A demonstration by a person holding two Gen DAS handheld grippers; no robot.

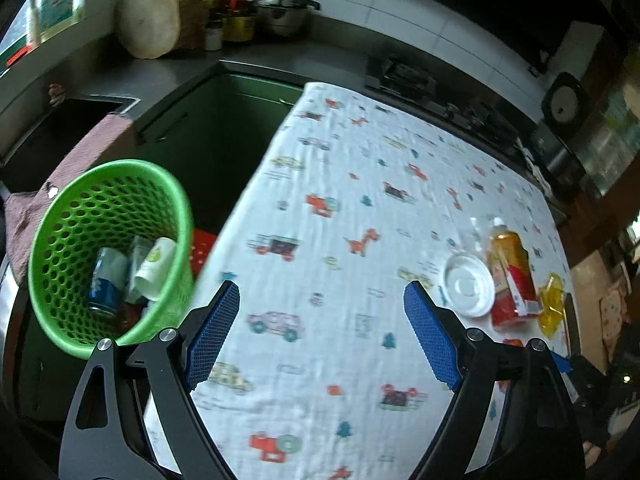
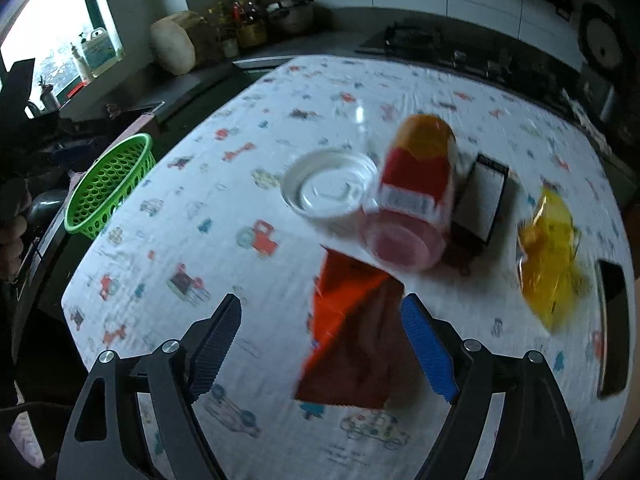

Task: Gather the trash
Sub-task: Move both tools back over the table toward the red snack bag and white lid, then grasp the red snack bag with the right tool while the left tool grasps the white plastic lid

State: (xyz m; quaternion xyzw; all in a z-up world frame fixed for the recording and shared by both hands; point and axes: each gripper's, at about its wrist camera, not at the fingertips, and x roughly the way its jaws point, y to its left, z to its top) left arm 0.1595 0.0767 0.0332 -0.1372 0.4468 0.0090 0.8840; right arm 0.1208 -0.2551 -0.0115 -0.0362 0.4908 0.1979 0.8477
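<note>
Printed cloth covers the kitchen table; green basket sits off its left edge, and only the left view shows the can and cup inside. Only the right view shows the red carton and dark box. Bottle, white lid, yellow wrapper lie on the cloth; left gripper and right gripper both gape, clamping nothing.

Toppled red-yellow bottle beside white lid

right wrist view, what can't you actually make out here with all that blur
- Red carton: motion blur hides its print.
- Bottle: label unreadable, blurred.
- Dark box behind the bottle: partly hidden.
- Green basket: contents hidden by its wall; left wrist view shows a can and cup.
- Dark flat object: near the right edge, unidentifiable.
</note>
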